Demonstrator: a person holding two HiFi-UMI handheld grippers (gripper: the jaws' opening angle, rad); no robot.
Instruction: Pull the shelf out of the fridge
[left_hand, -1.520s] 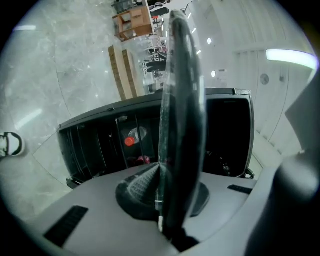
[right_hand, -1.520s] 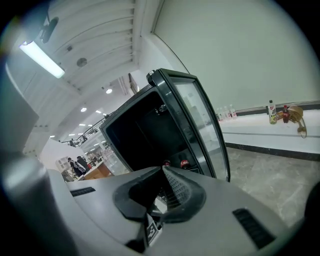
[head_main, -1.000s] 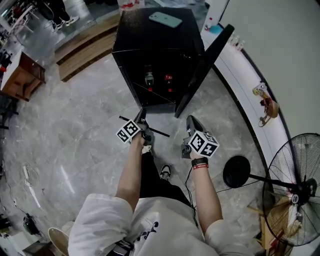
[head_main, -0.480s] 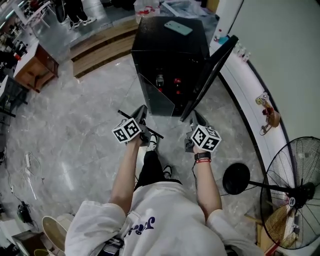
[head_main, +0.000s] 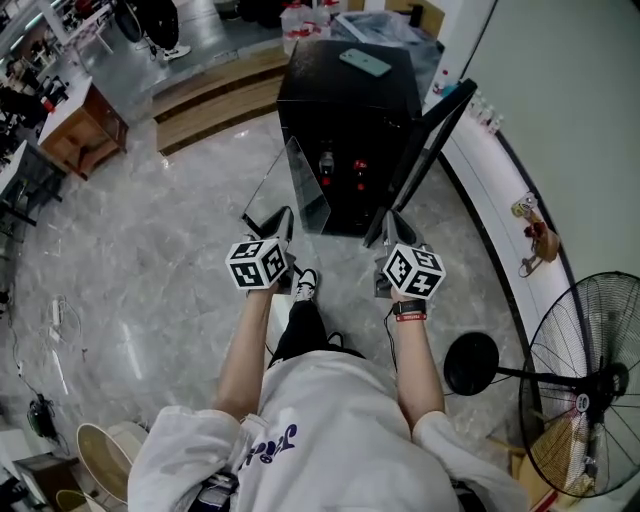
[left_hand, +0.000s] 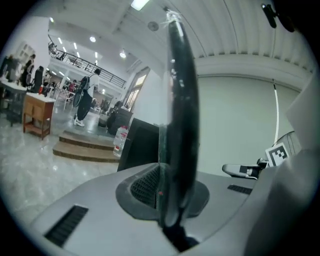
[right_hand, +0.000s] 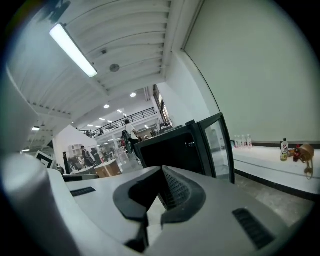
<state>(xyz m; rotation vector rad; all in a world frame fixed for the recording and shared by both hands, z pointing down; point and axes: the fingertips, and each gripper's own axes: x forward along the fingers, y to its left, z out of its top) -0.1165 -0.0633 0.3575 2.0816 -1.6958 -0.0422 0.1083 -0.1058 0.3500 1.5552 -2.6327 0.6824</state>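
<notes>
Pinched the shelf (head_main: 292, 185) by its dark near rim in the left claw (head_main: 281, 224), clamped hard onto it, probably to carry the glass pane tilted on edge and free of the fridge (head_main: 345, 110). Looked to be out of the cabinet already, hanging in the air just before the open front. Held the right claw (head_main: 396, 226) pressed together on nothing, beside the open door (head_main: 432, 135), seemingly spare. Noted bottles (head_main: 327, 162) inside and a phone (head_main: 363, 62) on top. Judged the door, close at the pane's right, the likeliest thing to strike. Saw a fan (head_main: 585, 395) standing well apart.
</notes>
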